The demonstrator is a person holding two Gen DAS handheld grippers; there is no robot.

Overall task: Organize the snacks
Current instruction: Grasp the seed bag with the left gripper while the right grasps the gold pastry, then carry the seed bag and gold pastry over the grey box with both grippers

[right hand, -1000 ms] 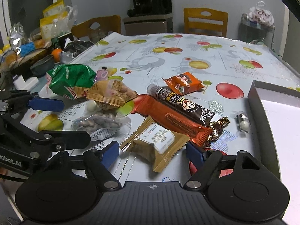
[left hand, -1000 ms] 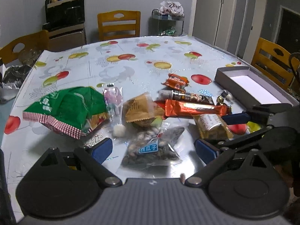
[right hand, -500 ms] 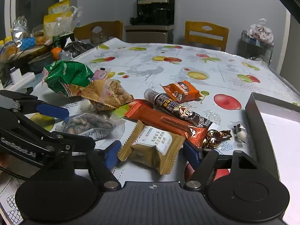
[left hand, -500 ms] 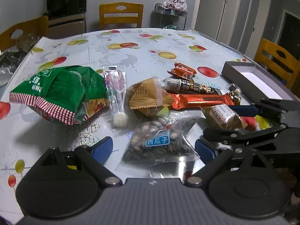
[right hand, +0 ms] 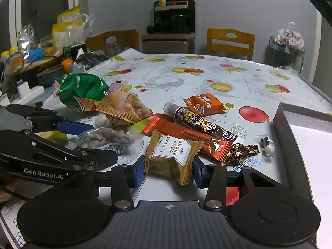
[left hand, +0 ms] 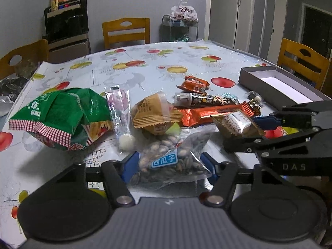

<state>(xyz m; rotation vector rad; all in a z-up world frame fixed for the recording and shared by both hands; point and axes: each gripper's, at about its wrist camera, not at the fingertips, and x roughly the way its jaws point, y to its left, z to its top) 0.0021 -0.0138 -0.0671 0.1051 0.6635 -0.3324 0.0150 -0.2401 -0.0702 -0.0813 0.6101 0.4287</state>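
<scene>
My left gripper (left hand: 169, 164) is low over the table, its jaws closing. Its blue pads touch both sides of a clear bag of melon seeds (left hand: 166, 155), which bunches up between them. The jaws of my right gripper (right hand: 169, 171) are closing too, and its pads press the sides of a golden pastry pack (right hand: 172, 157). Each gripper shows side-on in the other's view, with its pack between the fingers. Loose snacks lie beyond: a green bag (left hand: 60, 116), a yellow nut pack (left hand: 155, 116), a long orange bar (right hand: 186, 132) and a dark tube (right hand: 199, 122).
An open grey box (right hand: 300, 124) with a white floor stands at the right table edge. Near it lie two small wrapped candies (right hand: 240, 151). A small orange pack (right hand: 203, 103) sits farther back. Wooden chairs ring the table, and clutter fills the left counter.
Both pairs of jaws have narrowed from wide apart until they touch their packs. The left gripper has sunk a little toward the seed bag. The right gripper has stayed in place.
</scene>
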